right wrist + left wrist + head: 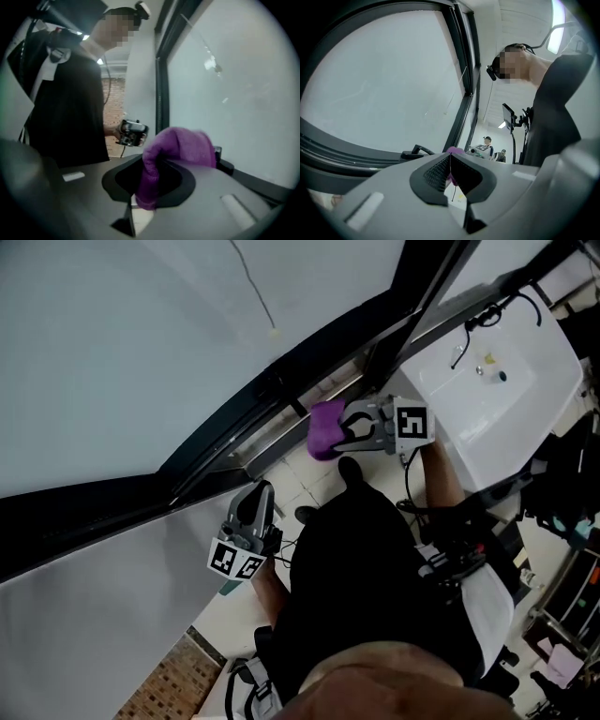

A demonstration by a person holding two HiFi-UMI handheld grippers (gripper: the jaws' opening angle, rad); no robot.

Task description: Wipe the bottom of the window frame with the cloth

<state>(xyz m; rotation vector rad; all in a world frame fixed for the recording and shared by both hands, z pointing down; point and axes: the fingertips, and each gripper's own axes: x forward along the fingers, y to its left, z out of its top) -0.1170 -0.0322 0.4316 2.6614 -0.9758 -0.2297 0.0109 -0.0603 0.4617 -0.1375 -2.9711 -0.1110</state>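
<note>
A purple cloth point(324, 430) hangs bunched in my right gripper point(345, 427), which is shut on it just beside the dark bottom rail of the window frame point(267, 432). In the right gripper view the cloth point(180, 146) bulges up out of the shut jaws of the right gripper point(151, 182). My left gripper point(257, 501) is lower along the same rail, shut with nothing in it. In the left gripper view the left gripper point(450, 169) has its pads pressed together, and the cloth point(455, 151) shows small beyond them.
The window's pale pane point(122, 343) fills the left. A window handle point(415, 152) sits on the frame. A white sink unit point(502, 395) stands at the upper right, close to my right arm. Brick-pattern flooring point(164, 685) shows at the bottom left.
</note>
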